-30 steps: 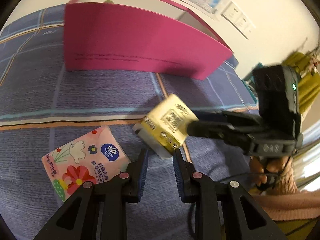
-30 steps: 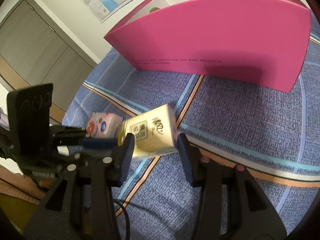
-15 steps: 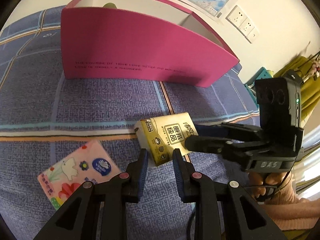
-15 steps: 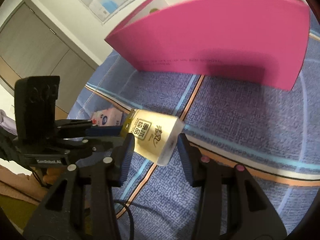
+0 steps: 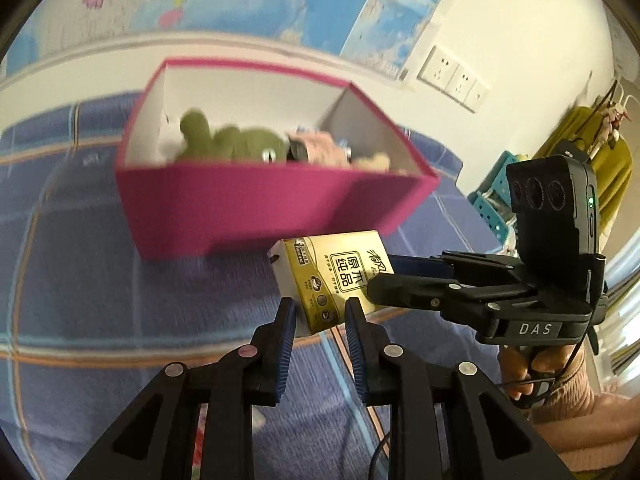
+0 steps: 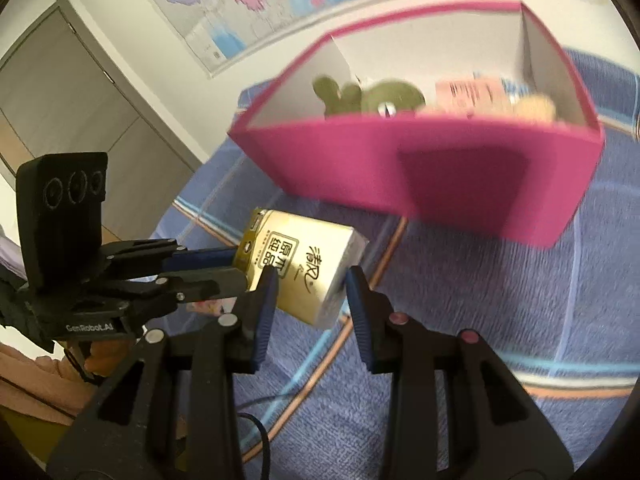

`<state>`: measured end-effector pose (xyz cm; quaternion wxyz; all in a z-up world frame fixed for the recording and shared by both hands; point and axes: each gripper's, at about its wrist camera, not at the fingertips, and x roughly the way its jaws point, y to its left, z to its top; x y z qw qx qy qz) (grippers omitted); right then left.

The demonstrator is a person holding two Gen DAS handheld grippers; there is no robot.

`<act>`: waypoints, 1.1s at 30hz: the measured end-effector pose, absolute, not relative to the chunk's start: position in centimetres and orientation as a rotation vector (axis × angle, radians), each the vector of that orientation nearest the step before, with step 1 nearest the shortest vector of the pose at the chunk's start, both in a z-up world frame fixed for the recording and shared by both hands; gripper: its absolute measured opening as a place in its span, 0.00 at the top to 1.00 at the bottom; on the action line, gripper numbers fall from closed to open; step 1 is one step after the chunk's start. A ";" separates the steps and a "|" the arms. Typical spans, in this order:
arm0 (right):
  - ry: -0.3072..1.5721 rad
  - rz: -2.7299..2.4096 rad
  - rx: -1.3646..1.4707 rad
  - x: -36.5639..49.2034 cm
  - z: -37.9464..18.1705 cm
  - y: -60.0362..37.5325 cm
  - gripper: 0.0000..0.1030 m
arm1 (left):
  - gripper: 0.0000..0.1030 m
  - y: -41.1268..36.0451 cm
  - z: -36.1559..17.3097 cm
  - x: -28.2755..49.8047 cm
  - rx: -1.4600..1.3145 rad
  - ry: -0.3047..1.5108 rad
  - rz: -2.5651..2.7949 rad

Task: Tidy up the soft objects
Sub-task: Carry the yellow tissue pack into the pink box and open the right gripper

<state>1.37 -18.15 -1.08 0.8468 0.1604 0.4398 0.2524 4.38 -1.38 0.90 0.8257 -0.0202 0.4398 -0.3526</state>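
Lifted off the blue mat, yellow tissue pack [image 5: 336, 276] hangs mid-frame, pinched by both grippers [image 5: 320, 316] [image 6: 308, 292]; pink box [image 5: 260, 208] above already holds plush toys; floral pack remains.

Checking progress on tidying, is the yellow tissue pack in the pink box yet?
Not yet. The yellow tissue pack is outside, in front of the pink box.

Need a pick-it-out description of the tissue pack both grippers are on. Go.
Start at the big pink box on the blue checked bedspread; the pack hangs in the air just in front of its near wall. It is the gold tissue pack with black Chinese characters, between the fingers of the left gripper and the right gripper. The only other pack showing lies inside the box and is pale pink.
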 end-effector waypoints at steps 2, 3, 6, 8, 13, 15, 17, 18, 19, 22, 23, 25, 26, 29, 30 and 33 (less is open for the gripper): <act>0.908 0.535 0.328 1.7 -0.3 -18.1 0.63 | 0.76 -1.3 1.8 4.6 -0.030 0.907 -0.744; 0.896 0.536 0.324 2.1 0.3 -18.1 0.63 | 0.76 -1.2 2.3 4.8 -0.026 0.894 -0.740; 0.864 0.531 0.303 3.0 1.5 -17.8 0.63 | 0.76 -1.2 3.4 5.4 -0.015 0.863 -0.729; 0.849 0.528 0.294 3.6 2.1 -17.5 0.63 | 0.76 -1.0 3.8 6.1 -0.017 0.853 -0.729; 0.827 0.519 0.284 5.8 3.4 -17.1 0.63 | 0.76 -0.9 4.7 7.9 -0.022 0.844 -0.720; 0.820 0.512 0.278 6.7 3.7 -17.0 0.63 | 0.76 -0.9 4.8 8.2 -0.018 0.840 -0.711; 0.817 0.509 0.280 7.4 4.0 -17.1 0.63 | 0.76 -1.2 5.1 8.7 -0.010 0.828 -0.707; 0.816 0.506 0.282 7.7 4.1 -17.3 0.63 | 0.75 -1.2 5.3 9.0 -0.009 0.825 -0.705; 0.814 0.503 0.285 8.0 4.2 -17.3 0.63 | 0.72 -1.2 5.5 9.2 -0.006 0.823 -0.702; 0.809 0.504 0.303 9.2 4.5 -17.5 0.63 | 0.72 -1.3 5.8 10.2 -0.003 0.822 -0.691; 0.808 0.504 0.309 9.6 4.5 -17.6 0.63 | 0.72 -1.3 5.9 10.6 -0.001 0.823 -0.690; 0.808 0.501 0.315 10.2 4.6 -17.6 0.63 | 0.72 -1.4 6.0 11.1 0.003 0.825 -0.683; 0.810 0.499 0.317 10.5 4.6 -17.6 0.63 | 0.72 -1.4 6.0 11.2 0.008 0.823 -0.680; 0.821 0.496 0.319 11.2 4.3 -17.6 0.63 | 0.72 -1.5 5.8 11.8 0.012 0.831 -0.672; 0.825 0.496 0.321 11.2 4.2 -17.6 0.63 | 0.72 -1.5 5.8 12.0 0.012 0.835 -0.671; 0.838 0.494 0.331 11.7 3.7 -17.5 0.62 | 0.72 -1.5 5.3 12.7 0.012 0.853 -0.665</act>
